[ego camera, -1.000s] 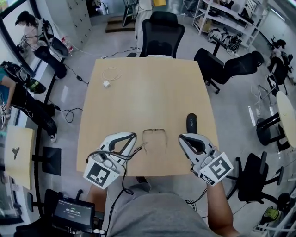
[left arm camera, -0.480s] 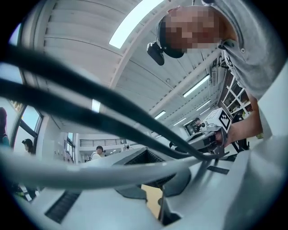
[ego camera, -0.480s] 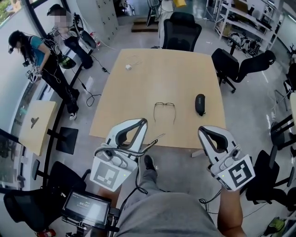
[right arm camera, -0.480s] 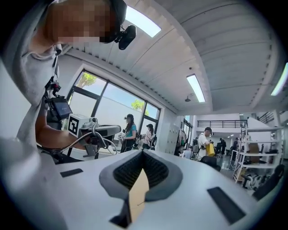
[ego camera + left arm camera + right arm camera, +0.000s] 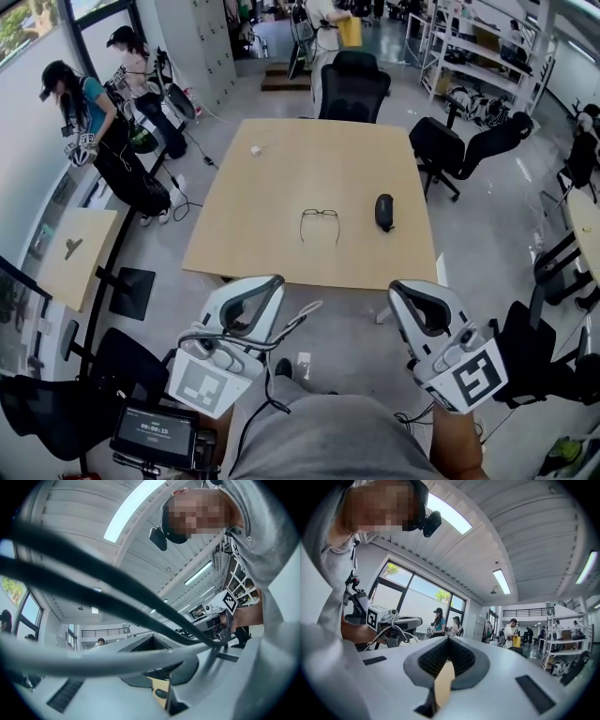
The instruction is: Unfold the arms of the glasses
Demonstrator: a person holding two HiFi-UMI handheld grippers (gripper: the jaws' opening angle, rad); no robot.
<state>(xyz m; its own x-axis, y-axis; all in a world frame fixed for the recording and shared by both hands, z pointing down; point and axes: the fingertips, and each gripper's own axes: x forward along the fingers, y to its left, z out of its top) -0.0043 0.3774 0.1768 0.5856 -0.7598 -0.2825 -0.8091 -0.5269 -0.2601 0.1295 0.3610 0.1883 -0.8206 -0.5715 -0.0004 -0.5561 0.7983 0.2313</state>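
The glasses lie on the wooden table with both arms spread open, pointing toward me. A black glasses case rests just to their right. My left gripper and right gripper hang in front of the table's near edge, well short of the glasses and over the floor. Both have their jaws together with nothing between them. In the right gripper view the jaws meet and only a thin strip of table shows through. Grey cables cross the left gripper view.
A white charger with its cord lies at the table's far left. Black office chairs stand behind and to the right. Two people stand at the left by the window. A small side table is at the left.
Both grippers have drawn back from the table and risen, away from the glasses. The table now sits farther off. The glasses have stayed in place with arms open.
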